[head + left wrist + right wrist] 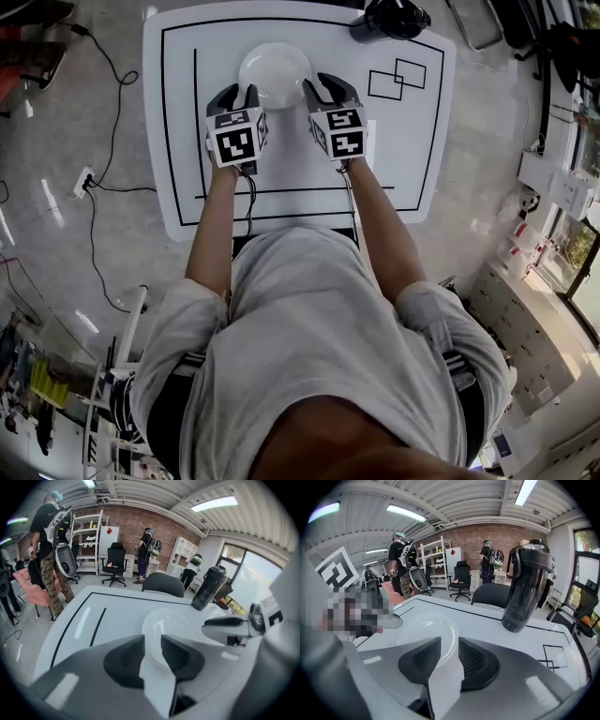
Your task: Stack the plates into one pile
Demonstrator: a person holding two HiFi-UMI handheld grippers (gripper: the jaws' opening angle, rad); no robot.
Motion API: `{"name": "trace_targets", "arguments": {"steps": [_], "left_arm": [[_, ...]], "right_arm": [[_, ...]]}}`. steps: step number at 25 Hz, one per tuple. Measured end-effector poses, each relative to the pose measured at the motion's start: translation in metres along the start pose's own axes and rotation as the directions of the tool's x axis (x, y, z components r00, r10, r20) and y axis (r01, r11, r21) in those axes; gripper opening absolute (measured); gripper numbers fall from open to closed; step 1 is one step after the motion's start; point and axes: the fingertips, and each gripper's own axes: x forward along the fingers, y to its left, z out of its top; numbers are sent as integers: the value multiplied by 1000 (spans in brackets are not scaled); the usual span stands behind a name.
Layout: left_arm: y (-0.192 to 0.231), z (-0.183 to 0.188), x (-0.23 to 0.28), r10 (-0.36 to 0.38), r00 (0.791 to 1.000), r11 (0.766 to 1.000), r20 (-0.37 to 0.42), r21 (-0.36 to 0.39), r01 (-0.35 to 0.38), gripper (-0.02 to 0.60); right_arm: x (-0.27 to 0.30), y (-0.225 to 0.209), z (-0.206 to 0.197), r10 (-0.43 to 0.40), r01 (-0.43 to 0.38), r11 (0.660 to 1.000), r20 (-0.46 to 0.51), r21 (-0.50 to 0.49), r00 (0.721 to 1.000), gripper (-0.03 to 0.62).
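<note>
A white plate pile [275, 73] rests on the white table [187, 141] inside its black outline, toward the far side. My left gripper [239, 94] sits at the pile's near-left rim and my right gripper [325, 89] at its near-right rim. In the left gripper view the plate [171, 623] lies just past the left gripper [153, 641], whose jaws stand apart with white surface showing through the gap. In the right gripper view the plate [426, 627] lies ahead and left of the right gripper [449, 644], also gapped, with nothing pressed by its pads.
A dark bottle [394, 17] stands at the table's far right, also seen as the tall bottle [527, 583]. Two overlapping drawn squares [397, 78] mark the right side. An office chair [162, 583] stands beyond the far edge. People stand farther back. Cables [98, 178] lie on the floor at left.
</note>
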Motion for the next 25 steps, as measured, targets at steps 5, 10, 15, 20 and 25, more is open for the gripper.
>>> {"name": "trace_targets", "arguments": {"steps": [5, 10, 15, 20, 25], "left_arm": [[-14, 0, -23, 8, 998, 999, 54, 53, -10, 43], [-34, -4, -60, 47, 988, 997, 150, 61, -57, 3], [-61, -22, -98, 108, 969, 990, 224, 61, -125, 3], [-104, -36, -142, 87, 936, 995, 340, 23, -101, 2], [-151, -45, -188, 87, 890, 989, 448, 64, -130, 2]], "right_arm": [[-26, 6, 11, -3, 3, 1000, 82, 6, 997, 70], [-58, 20, 17, 41, -37, 999, 175, -23, 984, 0], [-112, 21, 11, 68, -55, 997, 260, -59, 963, 0], [-173, 9, -2, 67, -40, 995, 329, -87, 942, 0], [-237, 5, -11, 73, -25, 993, 418, -118, 905, 0]]}}
